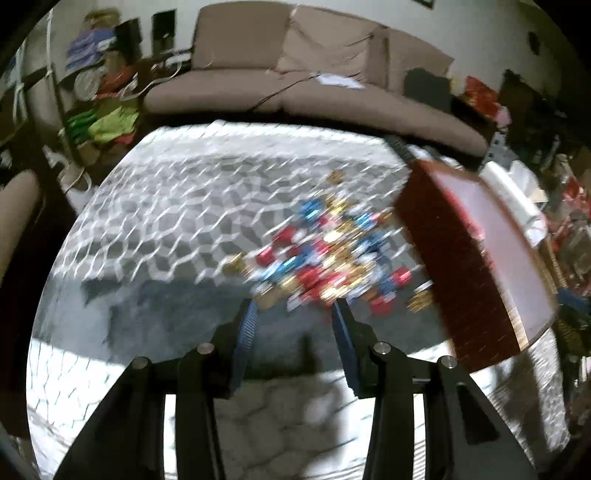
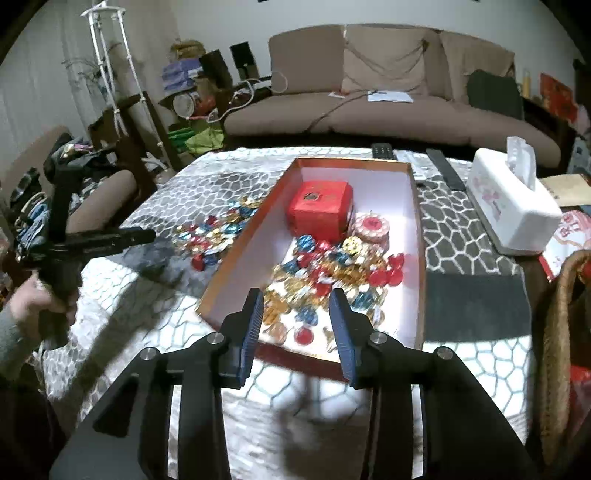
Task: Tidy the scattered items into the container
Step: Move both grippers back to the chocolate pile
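Two heaps of foil-wrapped candies: one (image 2: 214, 236) loose on my honeycomb-patterned tablecloth (image 2: 147, 314), left of the red box (image 2: 236, 258), another (image 2: 332, 273) inside it by a red tin (image 2: 319, 210). My right gripper (image 2: 296, 325) hangs part-open and empty over the box's near end; my left gripper (image 1: 293, 332) likewise near the loose heap. Beyond stands a beige sofa (image 2: 388, 92); a tissue box (image 2: 509, 206) sits far right.

Room behind my work: a beige three-seat sofa (image 2: 391, 99) stands along a pale wall (image 2: 221, 22), papers (image 2: 389, 96) and a dark cushion (image 2: 493, 92) lying on it. To its left, a cluttered shelf (image 2: 192, 88) and a white stand (image 2: 107, 44). The table (image 2: 166, 314) wears a grey-and-white honeycomb-patterned cloth, lit in bright patches with hard shadows. A white tissue box (image 2: 513, 206) and remote controls (image 2: 384, 150) sit at its far right.
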A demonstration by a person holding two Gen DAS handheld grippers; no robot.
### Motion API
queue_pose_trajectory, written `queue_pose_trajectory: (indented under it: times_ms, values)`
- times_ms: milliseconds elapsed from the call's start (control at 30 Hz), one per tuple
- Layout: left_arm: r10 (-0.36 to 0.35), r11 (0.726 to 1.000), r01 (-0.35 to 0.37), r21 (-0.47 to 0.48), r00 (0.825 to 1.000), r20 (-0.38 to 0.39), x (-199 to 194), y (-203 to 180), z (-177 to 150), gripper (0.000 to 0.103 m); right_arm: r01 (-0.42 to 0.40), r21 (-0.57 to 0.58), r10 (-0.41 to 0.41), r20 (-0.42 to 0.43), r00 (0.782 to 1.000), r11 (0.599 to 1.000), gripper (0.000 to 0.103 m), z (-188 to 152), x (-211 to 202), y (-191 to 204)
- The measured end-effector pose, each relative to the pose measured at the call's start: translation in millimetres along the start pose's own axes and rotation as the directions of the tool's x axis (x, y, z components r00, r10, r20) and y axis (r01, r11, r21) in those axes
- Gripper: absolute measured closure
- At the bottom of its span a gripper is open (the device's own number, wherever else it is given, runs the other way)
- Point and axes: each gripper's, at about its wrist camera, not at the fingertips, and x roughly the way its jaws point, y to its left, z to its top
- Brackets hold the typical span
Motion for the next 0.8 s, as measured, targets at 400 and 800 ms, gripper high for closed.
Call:
queue_pose_trajectory:
  times_ms: [400,800]
  values:
    - [0.069,0.994,-0.073,0.085,0.996,0.049,36,0,-5,0.060,-0.063,0.006,0.063,0.026,0.998,0.998,0.060,-8,2,38]
    - [0.002,0.994,-0.005,0.105,1.000,0.024,79,11,6,0.060,-0.138,-0.022,0.138,0.016,0.990,0.990,0.060,18,71,112]
